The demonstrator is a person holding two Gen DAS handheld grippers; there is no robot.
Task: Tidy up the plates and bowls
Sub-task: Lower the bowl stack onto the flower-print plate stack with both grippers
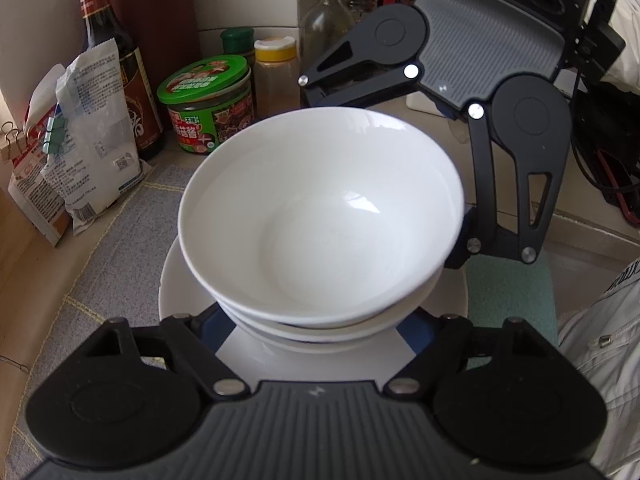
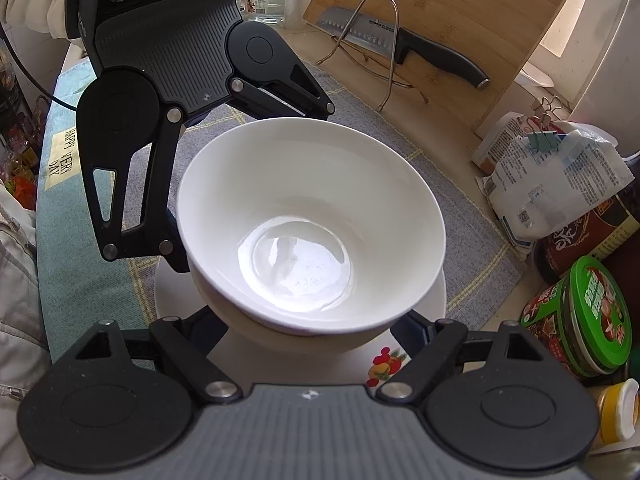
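A stack of white bowls stands on a white plate with a fruit print, on a grey checked mat. My left gripper reaches in from the near side, its fingers hugging the lower bowls under the top bowl's rim. My right gripper faces it from the opposite side, and one of its fingers lies against the top bowl's wall. The pads themselves are mostly hidden beneath the rim. A left finger touches the bowl's side.
Behind the stack stand a dark sauce bottle, a green-lidded jar, a yellow-capped jar and clipped bags. A knife rests on a wire rack against a cutting board. A teal towel lies beside the plate.
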